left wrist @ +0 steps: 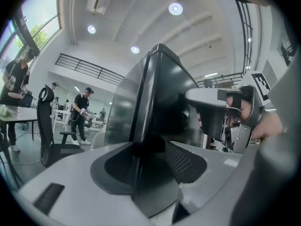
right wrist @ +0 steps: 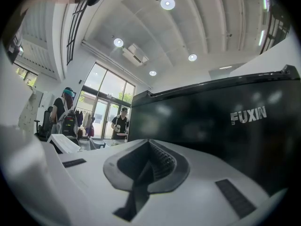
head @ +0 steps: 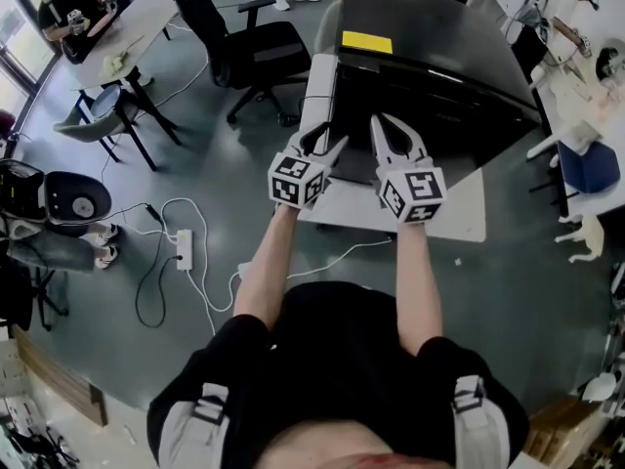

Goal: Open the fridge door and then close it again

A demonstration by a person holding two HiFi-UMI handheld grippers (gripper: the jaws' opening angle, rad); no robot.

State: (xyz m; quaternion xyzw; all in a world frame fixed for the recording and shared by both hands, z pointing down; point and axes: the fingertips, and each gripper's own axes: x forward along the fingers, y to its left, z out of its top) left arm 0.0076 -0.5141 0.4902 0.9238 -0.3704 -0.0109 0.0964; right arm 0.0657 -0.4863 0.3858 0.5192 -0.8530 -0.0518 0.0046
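Black door edge point(left wrist: 148, 98): your left gripper point(left wrist: 141, 150) is clamped on it; swing it in a smooth arc, no twisting.
Right gripper point(right wrist: 150, 149): pinched closed, empty; keep it clear.

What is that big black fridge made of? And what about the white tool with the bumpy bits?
The fridge front looks like glossy black glass or polished plastic, I can't tell which. Blurry spots of the ceiling lights shine back from it. The right tool looks like matt white plastic, with no shine. Its dark ridged pads seem rubbery, probably for grip.
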